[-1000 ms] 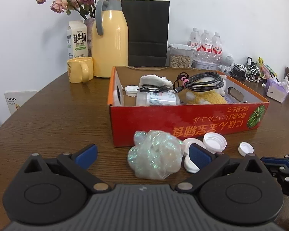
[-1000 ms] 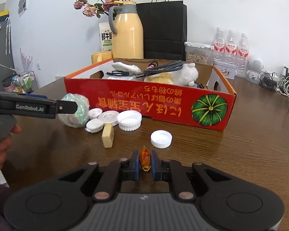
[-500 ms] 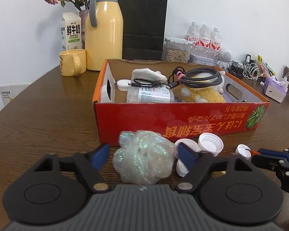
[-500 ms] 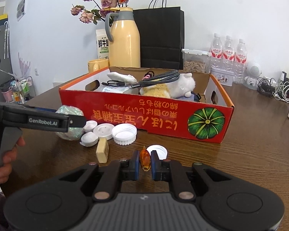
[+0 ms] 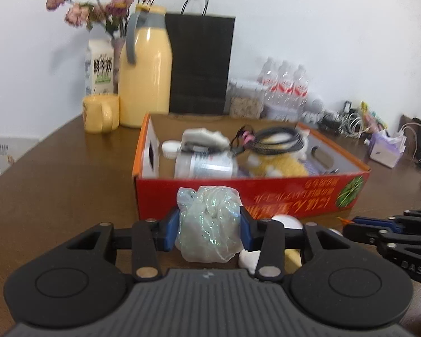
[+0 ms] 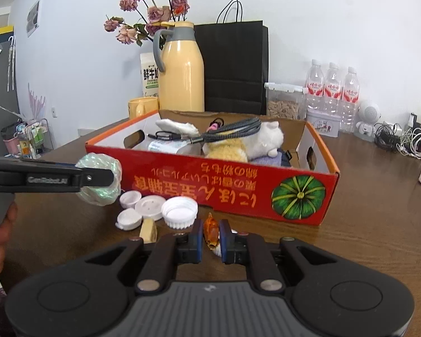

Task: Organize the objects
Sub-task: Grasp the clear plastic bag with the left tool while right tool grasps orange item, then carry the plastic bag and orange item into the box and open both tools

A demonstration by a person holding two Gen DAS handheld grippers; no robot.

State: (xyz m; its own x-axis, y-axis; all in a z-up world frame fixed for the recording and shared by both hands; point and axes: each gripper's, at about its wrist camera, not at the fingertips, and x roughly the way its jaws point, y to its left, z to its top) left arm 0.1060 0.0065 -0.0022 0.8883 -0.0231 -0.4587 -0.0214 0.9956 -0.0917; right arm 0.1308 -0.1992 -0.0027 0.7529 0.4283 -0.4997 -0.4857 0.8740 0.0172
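Observation:
My left gripper (image 5: 209, 229) is shut on a crumpled iridescent plastic bag (image 5: 209, 224) and holds it just above the table, in front of the red cardboard box (image 5: 266, 193). The bag also shows in the right wrist view (image 6: 101, 178), held by the left gripper (image 6: 109, 177). My right gripper (image 6: 211, 237) is shut on a small orange wrapped candy (image 6: 211, 230), in front of the box (image 6: 238, 185). The box holds a plush toy (image 6: 255, 143), a coiled cable (image 6: 233, 129), a bottle and a white cloth.
Several white caps (image 6: 179, 210) and a beige block (image 6: 148, 227) lie on the brown table before the box. Behind the box stand a yellow thermos (image 6: 182, 70), a yellow mug (image 5: 99, 113), a milk carton, flowers, a black paper bag (image 6: 235, 67) and water bottles (image 6: 334, 87).
My left gripper has shut on the plastic bag and lifted it off the table. My right gripper has risen and moved towards the box with the candy.

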